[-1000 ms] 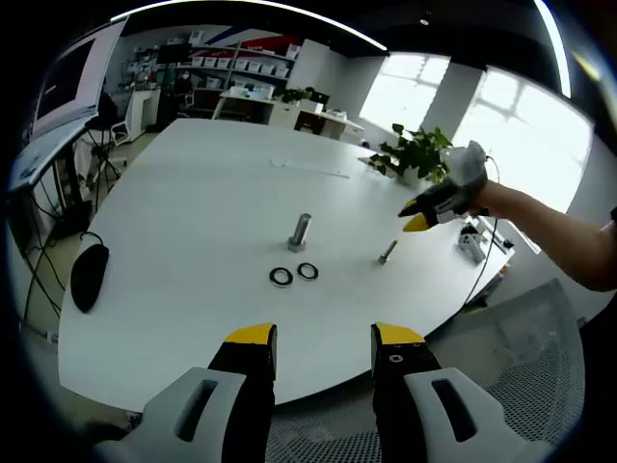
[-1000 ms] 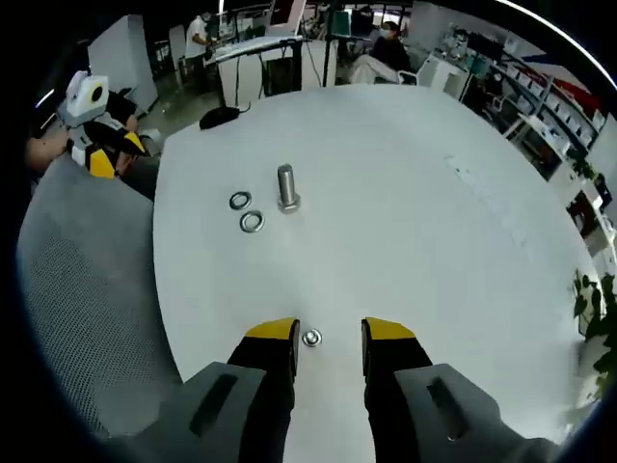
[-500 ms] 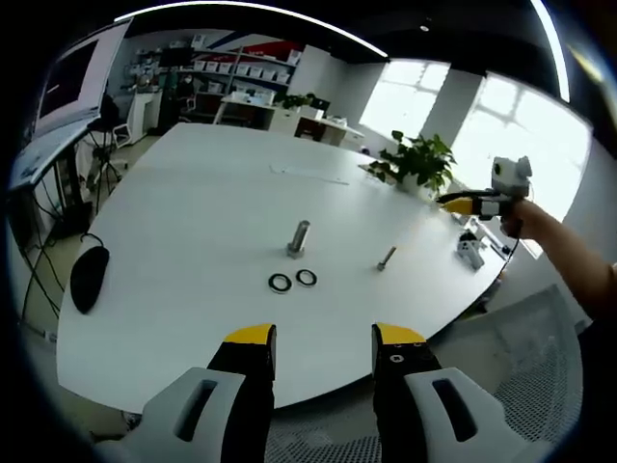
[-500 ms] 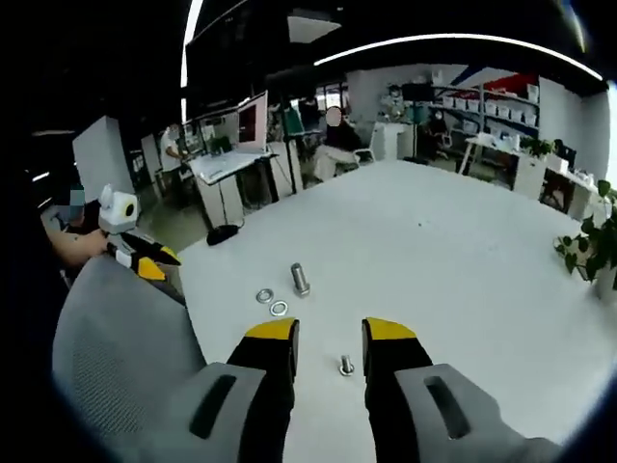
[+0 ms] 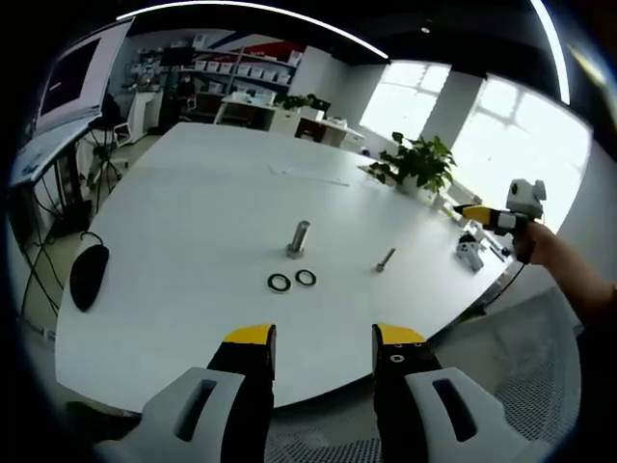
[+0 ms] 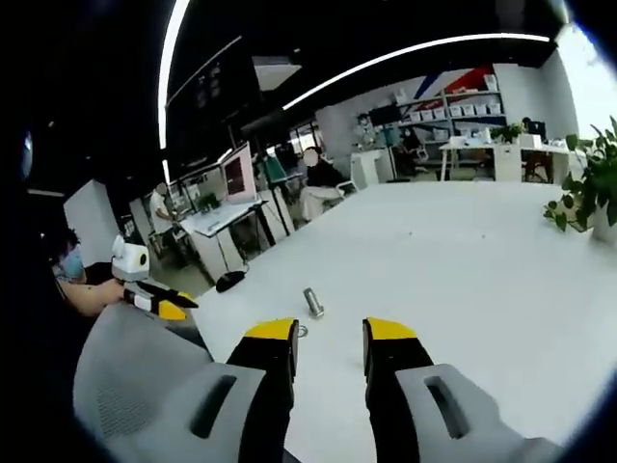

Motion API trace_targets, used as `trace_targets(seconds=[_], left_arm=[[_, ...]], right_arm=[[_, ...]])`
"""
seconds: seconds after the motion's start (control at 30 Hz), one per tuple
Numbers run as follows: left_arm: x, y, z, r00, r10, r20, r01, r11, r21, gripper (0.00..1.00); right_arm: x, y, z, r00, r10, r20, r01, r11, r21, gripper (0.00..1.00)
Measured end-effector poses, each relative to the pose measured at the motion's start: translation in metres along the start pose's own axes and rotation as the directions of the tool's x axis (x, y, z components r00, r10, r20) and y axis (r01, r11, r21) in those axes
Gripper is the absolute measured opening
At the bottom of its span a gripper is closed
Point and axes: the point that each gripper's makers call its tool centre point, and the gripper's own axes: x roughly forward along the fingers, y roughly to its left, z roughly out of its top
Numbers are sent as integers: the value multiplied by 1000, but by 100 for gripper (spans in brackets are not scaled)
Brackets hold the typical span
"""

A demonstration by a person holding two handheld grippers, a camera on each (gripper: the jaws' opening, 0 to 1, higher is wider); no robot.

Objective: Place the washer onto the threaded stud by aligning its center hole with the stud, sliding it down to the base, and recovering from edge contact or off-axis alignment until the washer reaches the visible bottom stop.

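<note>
Washers (image 5: 292, 281) lie flat on the white table (image 5: 193, 212), two dark rings side by side, just in front of the threaded stud (image 5: 298, 238) on the side nearer to the left gripper (image 5: 325, 340). The stud stands upright on its head near the middle of the table, so its thread points up and a ring can slide down it. A smaller bolt (image 5: 386, 258) lies on its side to the right of the stud, a little apart from it.

The left gripper hangs off the table edge, well apart from the stud, with its jaws wide and nothing between them. I judge it waits there before the reach to a washer.

The right gripper (image 6: 330, 340) is also wide and empty. In the right gripper view the stud (image 6: 313, 302) is ahead of its jaws, and one washer (image 6: 301, 331) shows beside the left jaw tip. This gripper is raised at the far side of the table beyond the small bolt, probably to keep the way free. Neither washer is on the stud yet.
</note>
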Motion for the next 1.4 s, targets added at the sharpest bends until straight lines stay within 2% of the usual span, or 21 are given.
trace_targets(seconds=[0.2,0.37,0.6,1.07,1.33,1.4], left_arm=[[1,-2,-3,1000,-8,-20,8,1000,12,38],[1,-2,-3,1000,-10,-22,10,1000,12,38],[0,-1,-7,999,-12,-37,13,1000,17,38],[1,-2,-7,999,-15,-37,16,1000,14,38],[1,0,-6,999,-10,-31,11,1000,10,38],[1,1,-6,1000,-10,-29,10,1000,8,38]], right_arm=[[2,0,-26,999,-14,-41,16,999,35,29],[5,8,-31,999,-1,-44,2,999,36,29],[10,15,-44,996,8,-93,-8,1000,-1,29],[23,19,-24,993,32,-117,-40,997,-73,29],[49,29,-14,981,83,-174,-108,985,-137,28],[59,33,-15,971,96,-220,-139,973,-186,28]])
